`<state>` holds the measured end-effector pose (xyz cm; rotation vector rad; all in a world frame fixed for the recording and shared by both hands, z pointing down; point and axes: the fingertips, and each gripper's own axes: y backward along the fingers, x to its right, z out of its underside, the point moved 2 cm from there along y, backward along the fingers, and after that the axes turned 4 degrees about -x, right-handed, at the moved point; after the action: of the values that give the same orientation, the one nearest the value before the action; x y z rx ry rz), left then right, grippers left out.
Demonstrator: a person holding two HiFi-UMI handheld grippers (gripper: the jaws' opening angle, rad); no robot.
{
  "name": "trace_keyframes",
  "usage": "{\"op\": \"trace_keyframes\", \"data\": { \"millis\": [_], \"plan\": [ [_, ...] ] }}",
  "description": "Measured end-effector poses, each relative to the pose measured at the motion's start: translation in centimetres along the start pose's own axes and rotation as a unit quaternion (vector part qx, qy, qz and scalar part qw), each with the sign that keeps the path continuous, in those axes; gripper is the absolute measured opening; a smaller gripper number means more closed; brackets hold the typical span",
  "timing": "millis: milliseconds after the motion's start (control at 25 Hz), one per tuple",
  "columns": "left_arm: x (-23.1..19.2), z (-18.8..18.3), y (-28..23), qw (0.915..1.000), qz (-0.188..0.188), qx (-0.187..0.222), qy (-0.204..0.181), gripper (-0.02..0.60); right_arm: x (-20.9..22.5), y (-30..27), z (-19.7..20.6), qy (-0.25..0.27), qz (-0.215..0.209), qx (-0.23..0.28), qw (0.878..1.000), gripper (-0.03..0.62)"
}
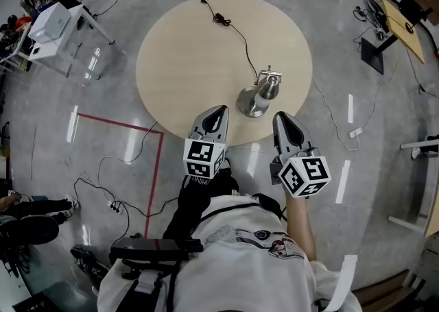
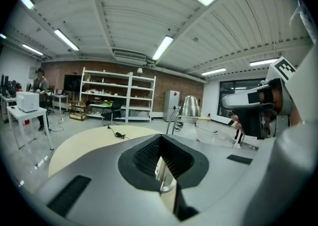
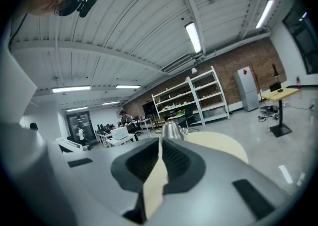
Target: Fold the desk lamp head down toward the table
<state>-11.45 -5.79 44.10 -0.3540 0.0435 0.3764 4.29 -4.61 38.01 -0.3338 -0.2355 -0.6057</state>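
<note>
A silver desk lamp [image 1: 257, 97] stands on the round beige table [image 1: 185, 64], near its front right edge, with a round base and its metal head [image 1: 269, 86] raised. Its black cord [image 1: 233, 26] runs to the table's far side. My left gripper [image 1: 223, 108] is shut and empty at the front edge, just left of the lamp's base. My right gripper [image 1: 280, 116] is also shut and empty, just right of the base. The lamp [image 2: 189, 107] shows ahead and to the right of the left gripper [image 2: 160, 138], and the lamp [image 3: 170, 130] rises straight beyond the right gripper [image 3: 160, 140].
A white cart [image 1: 58, 29] with a box stands far left. Red tape [image 1: 120, 124] and loose cables [image 1: 113, 180] lie on the floor by the table. A desk [image 1: 401, 26] stands at the far right. Shelves [image 2: 117, 96] line the back wall.
</note>
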Motion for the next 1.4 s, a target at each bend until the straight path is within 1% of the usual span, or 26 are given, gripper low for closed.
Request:
{"op": "trace_keyframes", "data": {
  "millis": [200,360,440,760,920,960,1080,1120,1200,1240,1320,1400],
  "plan": [
    [-2.1,-1.8,-2.4,0.9996,0.025,0.001,-0.011,0.003,0.8,-1.9,-1.9,-0.002,0.022,0.020,1.000,0.003],
    [-2.2,-3.2,-3.5,0.9990,0.039,0.010,-0.018,0.003,2.1,-2.7,-3.3,-0.001,0.026,0.038,0.999,0.003],
    [-2.2,-3.7,-4.1,0.9990,0.038,0.014,-0.020,0.003,2.8,-3.1,-3.9,0.001,0.025,0.042,0.999,0.003],
    [-2.2,-6.8,-5.8,0.9991,0.010,0.028,-0.031,0.003,5.8,-5.4,-5.1,0.009,0.004,0.037,0.999,0.003],
    [-2.3,-8.7,-6.1,0.9984,0.004,0.033,-0.045,0.003,5.5,-6.1,-5.6,0.004,-0.009,0.030,0.999,0.005],
    [-2.4,-8.8,-6.1,0.9984,0.003,0.033,-0.046,0.002,5.1,-6.3,-5.5,0.005,-0.014,0.025,1.000,0.018],
    [-2.8,-8.6,-6.3,0.9986,-0.001,0.030,-0.043,0.002,3.9,-7.2,-5.3,0.009,-0.025,0.007,1.000,0.112],
    [-2.9,-8.5,-6.4,0.9987,-0.001,0.027,-0.042,0.003,3.6,-7.4,-5.3,0.011,-0.024,0.000,1.000,0.129],
    [-3.0,-8.2,-6.7,0.9989,0.000,0.024,-0.040,0.003,3.1,-7.6,-5.0,0.023,-0.019,-0.020,0.999,0.214],
    [-3.0,-8.0,-6.7,0.9990,0.001,0.022,-0.039,0.002,2.7,-7.6,-4.7,0.030,-0.017,-0.030,0.999,0.241],
    [-3.1,-7.6,-6.9,0.9991,0.002,0.022,-0.037,0.002,2.2,-7.5,-4.1,0.038,-0.009,-0.050,0.998,0.258],
    [-3.3,-7.3,-7.0,0.9992,0.004,0.020,-0.034,0.003,2.1,-7.9,-3.6,0.046,0.011,-0.069,0.996,0.264]
  ]
}}
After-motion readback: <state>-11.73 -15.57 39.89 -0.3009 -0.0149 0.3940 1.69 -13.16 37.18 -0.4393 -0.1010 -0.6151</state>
